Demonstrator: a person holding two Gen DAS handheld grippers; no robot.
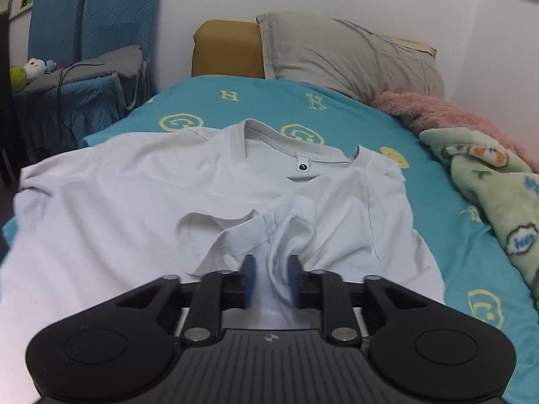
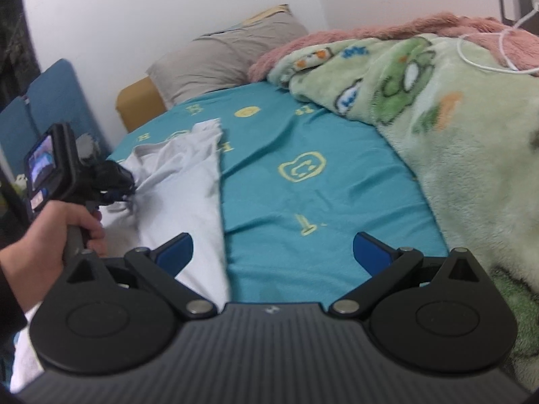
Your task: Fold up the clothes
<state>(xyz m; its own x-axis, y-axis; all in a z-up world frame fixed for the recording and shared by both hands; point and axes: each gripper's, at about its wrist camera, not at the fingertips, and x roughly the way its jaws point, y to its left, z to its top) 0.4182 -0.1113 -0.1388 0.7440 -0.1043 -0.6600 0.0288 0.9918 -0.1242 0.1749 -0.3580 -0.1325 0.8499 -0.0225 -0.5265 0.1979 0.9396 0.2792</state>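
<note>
T-shirt [image 1: 141,202], white, lies spread on the teal bedsheet [image 1: 448,208] ahead of the left claw [image 1: 271,281], whose blue pads pinch a bunched sleeve fold, probably to drag it inward, while the right claw [image 2: 273,252] hangs wide open and empty just beside the shirt's edge.

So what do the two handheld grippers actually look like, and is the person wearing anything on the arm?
Both the left gripper and right gripper have matte black linkage arms with silver pivot pins, round black side housings, a ribbed dark grey body and blue finger pads. The left one carries a small lit screen at its back. A dark sleeve shows at the wrist.
</note>
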